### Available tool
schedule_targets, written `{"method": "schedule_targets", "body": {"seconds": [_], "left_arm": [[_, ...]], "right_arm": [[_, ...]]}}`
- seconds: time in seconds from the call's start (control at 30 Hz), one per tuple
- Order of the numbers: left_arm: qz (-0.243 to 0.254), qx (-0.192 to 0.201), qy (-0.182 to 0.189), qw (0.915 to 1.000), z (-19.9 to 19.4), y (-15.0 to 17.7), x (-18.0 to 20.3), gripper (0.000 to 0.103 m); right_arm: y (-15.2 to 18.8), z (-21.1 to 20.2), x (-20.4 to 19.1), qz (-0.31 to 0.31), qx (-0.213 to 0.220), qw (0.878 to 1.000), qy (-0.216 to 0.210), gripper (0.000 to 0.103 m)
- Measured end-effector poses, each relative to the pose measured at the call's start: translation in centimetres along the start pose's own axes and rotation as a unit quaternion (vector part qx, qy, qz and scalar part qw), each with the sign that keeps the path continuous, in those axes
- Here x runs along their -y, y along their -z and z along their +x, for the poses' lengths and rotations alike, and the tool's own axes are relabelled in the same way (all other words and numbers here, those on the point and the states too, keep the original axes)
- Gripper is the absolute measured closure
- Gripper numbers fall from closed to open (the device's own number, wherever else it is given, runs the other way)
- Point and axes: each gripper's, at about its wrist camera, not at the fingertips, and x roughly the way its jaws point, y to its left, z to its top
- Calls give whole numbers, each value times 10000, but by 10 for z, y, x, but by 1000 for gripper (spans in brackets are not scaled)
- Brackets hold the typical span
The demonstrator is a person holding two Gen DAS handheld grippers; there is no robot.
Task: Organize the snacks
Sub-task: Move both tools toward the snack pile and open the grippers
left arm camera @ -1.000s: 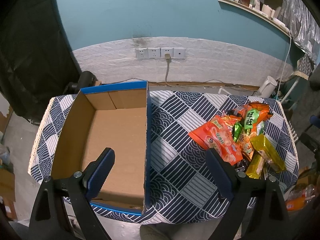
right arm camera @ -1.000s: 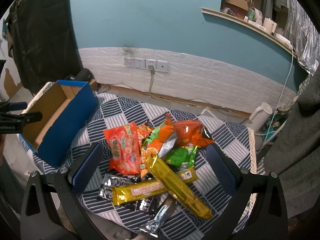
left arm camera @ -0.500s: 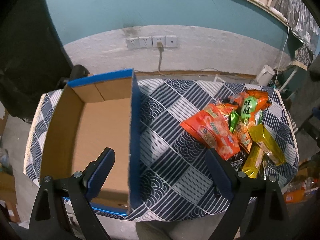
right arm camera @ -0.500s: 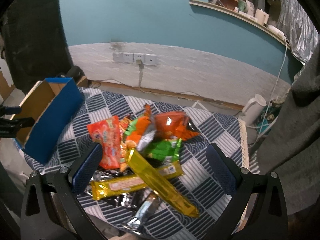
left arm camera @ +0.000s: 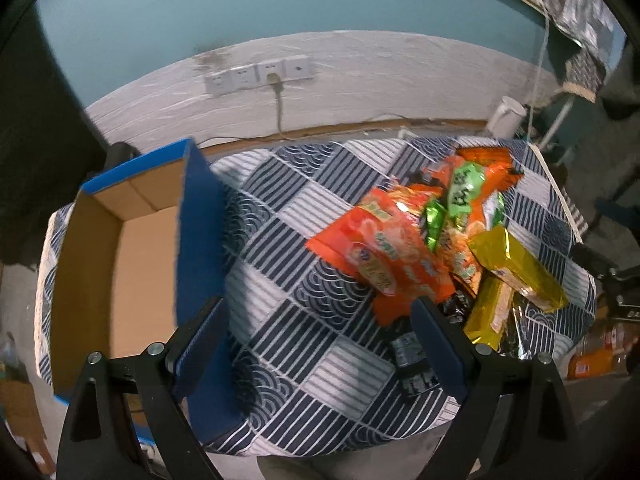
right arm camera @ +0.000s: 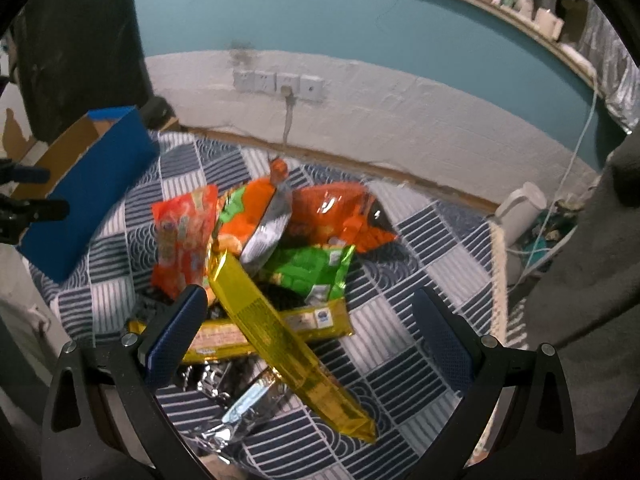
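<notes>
Both tools have dipped toward the snack pile (right arm camera: 260, 264), jaws spread

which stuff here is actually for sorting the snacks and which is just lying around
For the job:
- snack pile, including the long yellow packet and the orange bag
- blue cardboard box, nothing visible inside
- left gripper and right gripper, both open

Just lying about:
- white kettle
- wall sockets
- patterned tablecloth

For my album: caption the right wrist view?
Open right gripper above snacks piled beside a box.
</notes>
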Motion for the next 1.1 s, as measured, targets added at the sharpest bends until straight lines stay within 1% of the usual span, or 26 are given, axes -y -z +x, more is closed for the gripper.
{"method": "schedule_targets", "body": {"seconds": [0.13, 0.27, 0.4, 0.57, 0.6, 0.63, 0.67, 0.7, 0.8, 0.87, 0.9, 0.97, 1.1], "left_arm": [[272, -206, 93, 9994, 20, 0, 18, 10], [292, -330, 130, 9989, 34, 2, 25, 10], [368, -352, 111, 9986, 47, 2, 30, 10], [365, -435, 218, 9981, 68, 4, 35, 10], [364, -457, 238, 9980, 71, 4, 35, 13], [382, -488, 257, 9977, 76, 5, 36, 17], [402, -488, 267, 9976, 77, 5, 37, 18], [435, -490, 255, 9975, 79, 5, 39, 18], [610, -473, 188, 9968, 83, 4, 46, 18], [692, -433, 133, 9966, 83, 3, 51, 18], [742, -384, 153, 9964, 81, 4, 54, 18], [871, -319, 219, 9954, 77, 4, 61, 18], [1064, -345, 333, 9932, 73, 4, 76, 18]], "right_arm": [[10, 19, 2, -10, -251, 9996, -122, 2], [19, 35, 4, -22, -471, 9987, -186, 2], [25, 48, 3, -76, -563, 9979, -310, 5], [30, 65, -1, -273, -731, 9963, -364, 11], [30, 68, -2, -295, -767, 9959, -384, 12], [32, 71, -2, -316, -805, 9955, -393, 14], [32, 73, -3, -334, -824, 9952, -412, 17], [33, 77, -3, -354, -856, 9947, -443, 19], [36, 82, -3, -313, -927, 9933, -620, 30], [38, 82, -2, -275, -948, 9925, -717, 45], [38, 82, -2, -267, -954, 9926, -704, 46], [39, 80, -3, -301, -937, 9926, -707, 56], [41, 75, 0, -245, -908, 9934, -660, 58]]}}
